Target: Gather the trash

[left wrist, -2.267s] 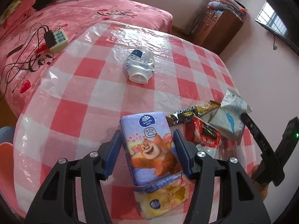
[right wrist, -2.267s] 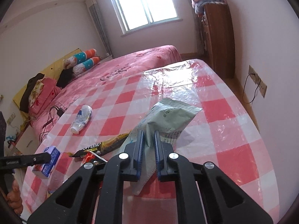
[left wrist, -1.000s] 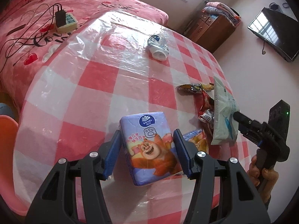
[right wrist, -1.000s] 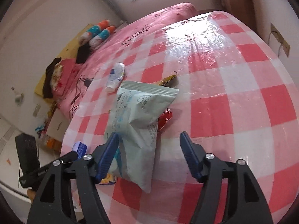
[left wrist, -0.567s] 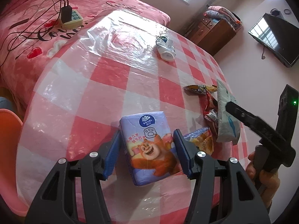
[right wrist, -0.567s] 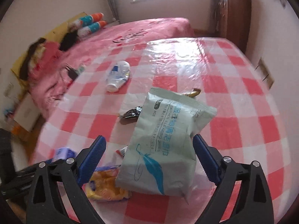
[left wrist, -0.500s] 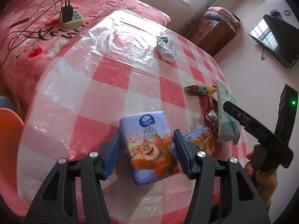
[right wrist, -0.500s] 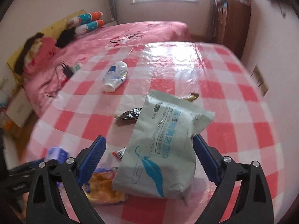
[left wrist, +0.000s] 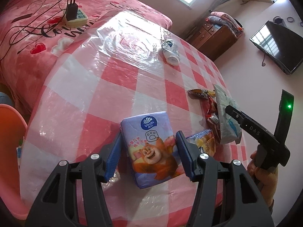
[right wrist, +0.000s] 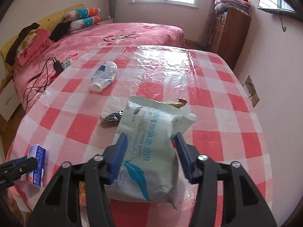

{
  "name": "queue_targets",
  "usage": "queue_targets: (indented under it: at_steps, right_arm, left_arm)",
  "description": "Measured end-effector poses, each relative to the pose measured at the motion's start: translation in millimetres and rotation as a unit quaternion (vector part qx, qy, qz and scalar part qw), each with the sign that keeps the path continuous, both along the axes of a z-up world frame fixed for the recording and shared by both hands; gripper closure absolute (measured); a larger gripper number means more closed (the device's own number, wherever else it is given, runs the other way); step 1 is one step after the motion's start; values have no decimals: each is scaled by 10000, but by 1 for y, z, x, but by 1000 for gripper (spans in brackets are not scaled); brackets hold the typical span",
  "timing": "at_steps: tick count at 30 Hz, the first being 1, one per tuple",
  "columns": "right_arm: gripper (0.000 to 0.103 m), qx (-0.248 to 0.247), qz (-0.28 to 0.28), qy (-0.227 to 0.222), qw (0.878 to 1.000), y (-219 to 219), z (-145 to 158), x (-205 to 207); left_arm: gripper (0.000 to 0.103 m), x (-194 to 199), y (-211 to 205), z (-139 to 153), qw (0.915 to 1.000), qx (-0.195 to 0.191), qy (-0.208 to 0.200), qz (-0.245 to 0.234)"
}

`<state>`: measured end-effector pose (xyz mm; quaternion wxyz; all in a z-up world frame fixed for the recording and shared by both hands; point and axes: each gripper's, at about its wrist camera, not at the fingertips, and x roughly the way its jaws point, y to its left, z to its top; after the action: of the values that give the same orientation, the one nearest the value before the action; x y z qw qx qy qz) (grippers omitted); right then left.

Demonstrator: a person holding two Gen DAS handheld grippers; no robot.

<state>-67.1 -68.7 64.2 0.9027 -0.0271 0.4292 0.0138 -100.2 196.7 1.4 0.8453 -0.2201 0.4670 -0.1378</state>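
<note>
My left gripper [left wrist: 148, 154] is shut on a purple Vinda tissue pack [left wrist: 151, 147] with a cartoon bear, held over the near part of the checked table [left wrist: 90, 87]. The pack also shows in the right wrist view [right wrist: 37, 165]. My right gripper [right wrist: 149, 152] has closed on a pale green wet-wipe pack [right wrist: 149, 151], its jaws touching both sides; the pack also shows in the left wrist view [left wrist: 226, 115]. A yellow snack bag [left wrist: 205, 143], a red wrapper [left wrist: 212, 111], a dark coffee wrapper [right wrist: 112, 117] and a crushed bottle [right wrist: 104, 75] lie on the table.
A pink bed [right wrist: 121, 36] with a power strip and cables [left wrist: 74, 17] lies beyond the table. A wooden dresser [right wrist: 231, 32] stands at the far right wall. An orange chair [left wrist: 9, 143] is at the table's left edge. A wall socket [right wrist: 251, 90] is on the right.
My right gripper let go of the wet-wipe pack's edge, opened wide, came over the pack and has now narrowed onto its sides. My left gripper kept holding the tissue pack.
</note>
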Motion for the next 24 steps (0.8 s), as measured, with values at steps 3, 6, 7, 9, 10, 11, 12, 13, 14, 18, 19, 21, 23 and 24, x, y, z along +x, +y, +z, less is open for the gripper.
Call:
queue_targets:
  at_steps: [3, 6, 7, 9, 10, 11, 12, 13, 14, 18, 19, 21, 23, 24]
  right_arm:
    - [15, 97, 18, 46, 9999, 7, -3, -2]
    - [14, -268, 85, 18, 9996, 19, -8, 0]
    - [14, -398, 93, 9, 9992, 22, -10, 1]
    - [19, -450, 86, -31, 9989, 23, -14, 2]
    - [26, -509, 46, -62, 9987, 22, -14, 2]
    - [27, -488, 64, -77, 9988, 20, -14, 2]
    - [28, -433, 80, -60, 9990, 17, -14, 2]
    - [30, -390, 85, -54, 9992, 15, -13, 2]
    - [33, -355, 85, -58, 9993, 13, -13, 1]
    - [39, -66, 75, -81, 9999, 4, -8, -2]
    - [40, -19, 75, -86, 9999, 3, -7, -3]
    - [41, 152, 65, -116, 9998, -1, -2, -5]
    - [42, 263, 68, -169, 9995, -2, 3, -7]
    - [42, 307, 87, -195, 9993, -1, 6, -8]
  left_arm:
    - [45, -1, 0, 0, 10000, -10, -19, -4]
    - [45, 0, 1, -1, 10000, -7, -22, -7]
    - [45, 0, 1, -1, 10000, -5, -25, -12]
    - [45, -1, 1, -1, 10000, -14, -28, -13]
    - [45, -1, 1, -1, 10000, -27, -30, -15]
    - [45, -1, 2, -1, 10000, -35, -33, -21]
    - [45, -1, 2, -1, 10000, -42, -36, -24]
    - [45, -2, 3, -1, 10000, -49, -41, -29]
    - [45, -2, 3, -1, 10000, -53, -45, -35]
    - [45, -2, 6, -1, 9999, -112, -41, -44]
    - [45, -2, 7, -1, 9999, -134, -41, -43]
    - [45, -3, 9, -1, 9999, -160, -51, -31]
    - [45, -4, 12, 0, 9998, -194, -91, -9]
    - [45, -5, 14, 0, 9997, -206, -106, 4]
